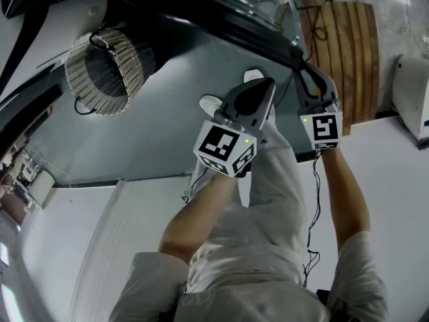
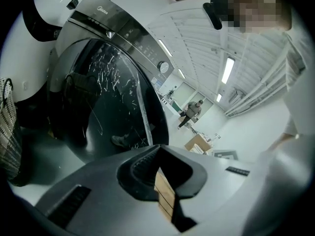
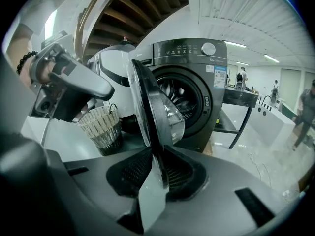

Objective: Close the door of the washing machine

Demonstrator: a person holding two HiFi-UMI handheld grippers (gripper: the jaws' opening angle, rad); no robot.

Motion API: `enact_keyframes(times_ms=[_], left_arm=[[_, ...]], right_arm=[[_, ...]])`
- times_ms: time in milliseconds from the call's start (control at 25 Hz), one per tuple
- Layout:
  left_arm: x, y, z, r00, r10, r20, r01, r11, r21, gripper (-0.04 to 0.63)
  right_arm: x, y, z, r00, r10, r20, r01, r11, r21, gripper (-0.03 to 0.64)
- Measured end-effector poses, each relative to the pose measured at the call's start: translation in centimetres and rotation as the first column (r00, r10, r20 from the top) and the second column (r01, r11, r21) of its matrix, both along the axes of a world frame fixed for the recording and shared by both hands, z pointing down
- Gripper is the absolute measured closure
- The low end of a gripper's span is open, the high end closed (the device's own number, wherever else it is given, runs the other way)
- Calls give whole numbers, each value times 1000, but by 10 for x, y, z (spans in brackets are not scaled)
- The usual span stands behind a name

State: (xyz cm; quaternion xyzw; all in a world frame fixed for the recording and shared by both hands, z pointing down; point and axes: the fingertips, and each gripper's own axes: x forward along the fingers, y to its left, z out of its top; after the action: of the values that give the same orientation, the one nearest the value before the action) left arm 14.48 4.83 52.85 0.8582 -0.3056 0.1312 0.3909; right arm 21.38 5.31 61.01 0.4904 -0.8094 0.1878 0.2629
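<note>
The dark grey washing machine has its drum open. Its round glass door stands swung out, edge-on in the right gripper view. My right gripper is open, and the door's rim stands between its jaws with a gap on the left side. In the head view the right gripper reaches up to the dark door. My left gripper is beside it, lower down. Its jaws are shut on nothing, and the left gripper faces the door's dark outer glass.
A woven laundry basket stands on the floor left of the door. A white appliance stands behind it. A wooden slat panel lies to the right, and a black-framed table stands beside the machine. People stand far off.
</note>
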Motion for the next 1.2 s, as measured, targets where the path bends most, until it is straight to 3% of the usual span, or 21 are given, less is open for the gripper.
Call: enact_keyframes(times_ms=[440, 800, 1200], left_arm=[[2, -28, 2, 1000, -9, -11, 10, 1000, 23, 594], [36, -59, -2, 999, 42, 9, -43, 991, 127, 594], [49, -93, -7, 999, 43, -18, -39, 984, 175, 594]], right_arm=[[35, -41, 0, 998, 21, -65, -19, 1000, 24, 526], [53, -71, 0, 996, 22, -90, -18, 999, 44, 523], [79, -122, 0, 990, -14, -139, 26, 996, 84, 522]])
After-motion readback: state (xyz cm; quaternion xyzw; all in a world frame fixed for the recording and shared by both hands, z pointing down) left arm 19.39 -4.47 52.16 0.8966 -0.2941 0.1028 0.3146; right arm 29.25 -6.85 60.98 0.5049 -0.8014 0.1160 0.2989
